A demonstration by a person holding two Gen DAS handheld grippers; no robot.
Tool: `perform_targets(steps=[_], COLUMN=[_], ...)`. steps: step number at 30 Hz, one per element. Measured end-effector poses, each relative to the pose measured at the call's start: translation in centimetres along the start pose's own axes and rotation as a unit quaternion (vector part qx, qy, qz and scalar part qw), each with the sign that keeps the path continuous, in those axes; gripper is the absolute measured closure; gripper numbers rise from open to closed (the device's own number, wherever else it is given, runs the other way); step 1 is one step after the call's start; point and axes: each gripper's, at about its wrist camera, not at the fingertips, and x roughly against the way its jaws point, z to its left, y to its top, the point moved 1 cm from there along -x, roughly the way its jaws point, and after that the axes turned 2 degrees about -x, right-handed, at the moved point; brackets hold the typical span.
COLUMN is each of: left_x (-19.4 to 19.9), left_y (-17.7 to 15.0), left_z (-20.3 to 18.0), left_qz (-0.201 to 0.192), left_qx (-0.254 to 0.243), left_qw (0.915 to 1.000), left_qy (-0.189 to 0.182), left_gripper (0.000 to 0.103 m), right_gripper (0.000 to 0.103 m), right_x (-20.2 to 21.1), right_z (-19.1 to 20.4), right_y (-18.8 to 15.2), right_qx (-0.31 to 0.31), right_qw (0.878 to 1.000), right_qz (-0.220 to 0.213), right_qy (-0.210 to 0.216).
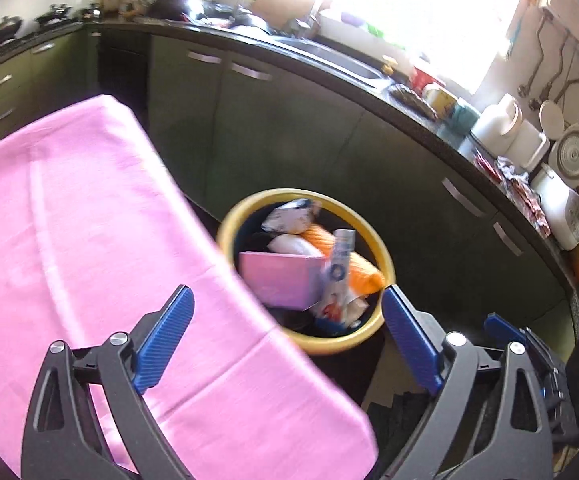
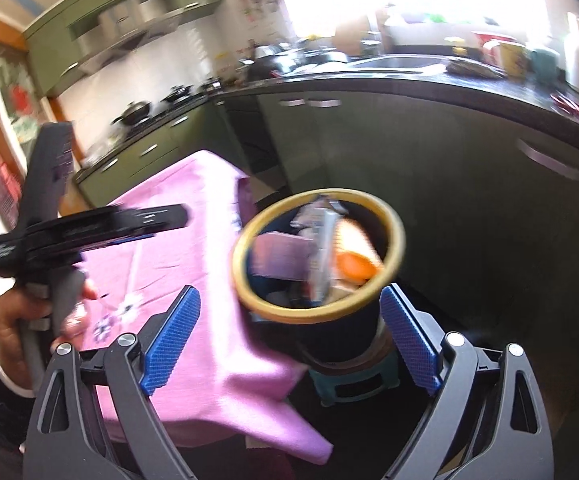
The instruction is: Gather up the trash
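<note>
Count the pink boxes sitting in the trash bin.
1. A pink box lies near the front of the yellow-rimmed bin, beside the orange wrapper and a white tube. More could be buried underneath.

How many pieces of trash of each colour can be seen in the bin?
Pink: 1, the box
Orange: 1, the wrapper
White: 3, the crumpled packet, the bag and the tube
Total: 5 clearly visible in the bin; smaller scraps beneath are too blurred to count.
</note>
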Motion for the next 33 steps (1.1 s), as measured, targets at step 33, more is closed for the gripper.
perform_targets(steps=[33], left_x=[30.3], left_y=[-16.5], left_z=[8.9], left_qz=[-0.198], left_qx=[0.099], left_qw=[0.9387], left_qy=[0.264], left_gripper=[0.007], right_gripper=[0.005], right_x=[5.8], right_z=[15.4], right_y=[-1.7], right_qx=[0.129], right_qw=[0.985], right_qz=[-0.117], right_qy=[0.02])
